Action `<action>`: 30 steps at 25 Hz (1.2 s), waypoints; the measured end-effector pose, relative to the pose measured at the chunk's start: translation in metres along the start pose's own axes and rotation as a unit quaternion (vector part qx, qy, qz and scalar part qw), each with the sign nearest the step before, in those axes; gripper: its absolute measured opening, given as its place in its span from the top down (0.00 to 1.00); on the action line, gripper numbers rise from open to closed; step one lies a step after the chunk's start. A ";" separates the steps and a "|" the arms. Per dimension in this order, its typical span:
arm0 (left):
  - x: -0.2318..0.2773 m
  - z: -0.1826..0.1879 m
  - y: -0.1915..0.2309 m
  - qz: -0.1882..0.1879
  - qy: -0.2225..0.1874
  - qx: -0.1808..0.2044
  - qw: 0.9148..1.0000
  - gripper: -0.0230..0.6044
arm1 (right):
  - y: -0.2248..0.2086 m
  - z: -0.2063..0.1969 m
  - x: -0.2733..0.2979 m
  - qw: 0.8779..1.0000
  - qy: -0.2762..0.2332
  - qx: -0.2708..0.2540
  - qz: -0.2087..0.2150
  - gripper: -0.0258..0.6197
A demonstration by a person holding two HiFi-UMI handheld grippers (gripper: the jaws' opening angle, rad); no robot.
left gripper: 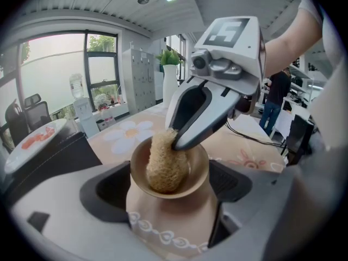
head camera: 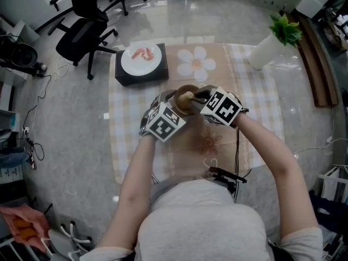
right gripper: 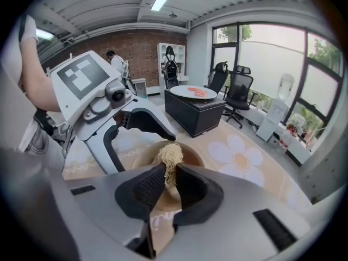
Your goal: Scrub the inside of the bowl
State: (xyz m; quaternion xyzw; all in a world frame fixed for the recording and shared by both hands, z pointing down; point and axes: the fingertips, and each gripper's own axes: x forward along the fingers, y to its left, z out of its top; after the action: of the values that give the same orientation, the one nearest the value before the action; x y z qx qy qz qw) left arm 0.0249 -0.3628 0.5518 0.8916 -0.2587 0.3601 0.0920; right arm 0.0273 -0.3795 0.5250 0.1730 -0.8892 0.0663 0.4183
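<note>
A small brown bowl (head camera: 185,93) is held over the table, tilted, between the two grippers. My left gripper (head camera: 173,101) is shut on the bowl (left gripper: 198,170), one jaw on each side of it. A tan loofah sponge (left gripper: 165,165) sits inside the bowl against its inner wall. Reaching in from above, my right gripper (left gripper: 176,140) is shut on the sponge's top end. In the right gripper view the right gripper (right gripper: 169,181) pinches the sponge (right gripper: 169,155), with the bowl's rim (right gripper: 196,157) just behind.
The table carries a beige checked cloth with a white flower print (head camera: 196,63). A black box with a white plate of red food (head camera: 141,58) stands at the far left. A white vase with a green plant (head camera: 269,45) is far right. Office chairs (head camera: 84,31) stand beyond.
</note>
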 end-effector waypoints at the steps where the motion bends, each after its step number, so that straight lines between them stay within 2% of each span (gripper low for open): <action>1: 0.000 0.000 0.000 0.000 0.000 0.000 1.000 0.28 | -0.003 0.001 0.000 1.000 -0.003 -0.005 -0.017 0.87; 4: -0.001 0.000 -0.001 0.000 0.000 0.000 1.000 0.28 | -0.010 0.003 0.000 0.996 0.000 -0.056 -0.065 0.87; 7: -0.001 0.000 0.000 0.000 0.000 -0.001 1.000 0.28 | -0.010 0.001 -0.001 0.990 0.022 -0.110 -0.081 0.87; 19: -0.001 0.000 0.000 0.000 0.001 -0.002 1.000 0.28 | -0.004 -0.016 -0.015 0.986 0.107 -0.124 -0.018 0.86; 24: -0.001 0.000 0.000 0.000 0.000 -0.004 1.000 0.28 | 0.009 -0.021 -0.019 0.986 0.109 -0.120 0.027 0.86; 27: -0.001 -0.001 0.000 0.000 -0.001 -0.005 1.000 0.28 | 0.016 -0.022 -0.021 0.986 0.100 -0.123 0.041 0.87; 30: -0.001 -0.001 0.000 0.000 0.000 -0.005 1.000 0.28 | 0.019 -0.021 -0.018 0.990 0.084 -0.100 0.051 0.87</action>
State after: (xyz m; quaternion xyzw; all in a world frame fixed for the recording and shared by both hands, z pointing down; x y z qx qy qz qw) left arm 0.0239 -0.3623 0.5516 0.8914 -0.2603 0.3584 0.0962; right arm 0.0460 -0.3513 0.5251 0.0782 -0.8605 0.0125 0.5032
